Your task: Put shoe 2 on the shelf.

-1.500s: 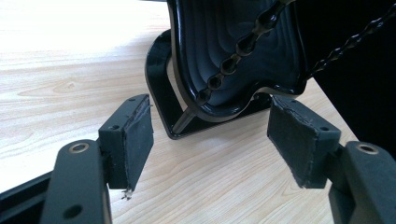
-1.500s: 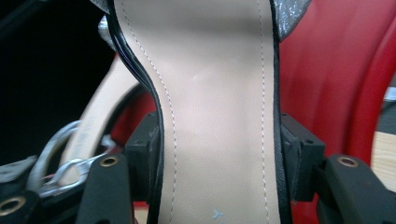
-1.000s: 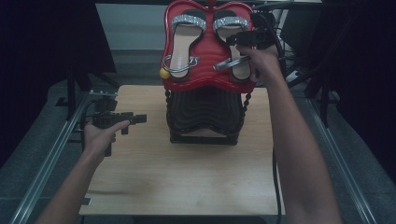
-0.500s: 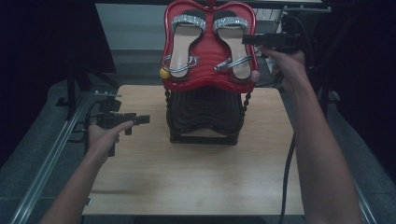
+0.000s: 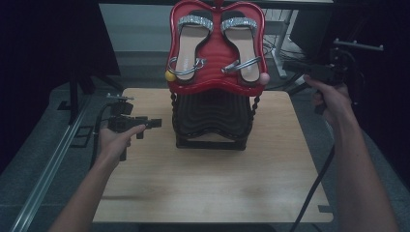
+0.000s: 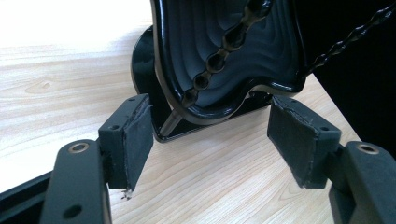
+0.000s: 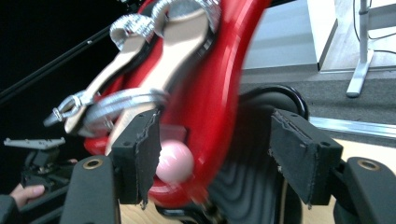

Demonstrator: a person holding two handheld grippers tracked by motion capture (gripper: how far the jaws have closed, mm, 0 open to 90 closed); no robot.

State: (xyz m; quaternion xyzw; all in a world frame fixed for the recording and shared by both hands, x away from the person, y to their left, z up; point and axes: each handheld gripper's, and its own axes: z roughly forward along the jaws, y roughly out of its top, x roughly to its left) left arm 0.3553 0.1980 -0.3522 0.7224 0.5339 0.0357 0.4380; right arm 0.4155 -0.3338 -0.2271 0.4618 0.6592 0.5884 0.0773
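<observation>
Sandals (image 5: 217, 46) sit paired on the red shoe stand (image 5: 216, 87), heels under the silver clasps, at the table's (image 5: 212, 193) far edge. Your right gripper (image 5: 300, 67) has swung off the right clasp out to the stand's right side; its jaws have just been closing, nothing between them. Your left gripper (image 5: 153, 123) hovers open, empty, left of the black base (image 5: 211, 121).

Glossy red ribbed plastic stand (image 5: 216, 77), glittery sandal straps (image 5: 195, 20), matt pale wood tabletop (image 5: 203, 188).
</observation>
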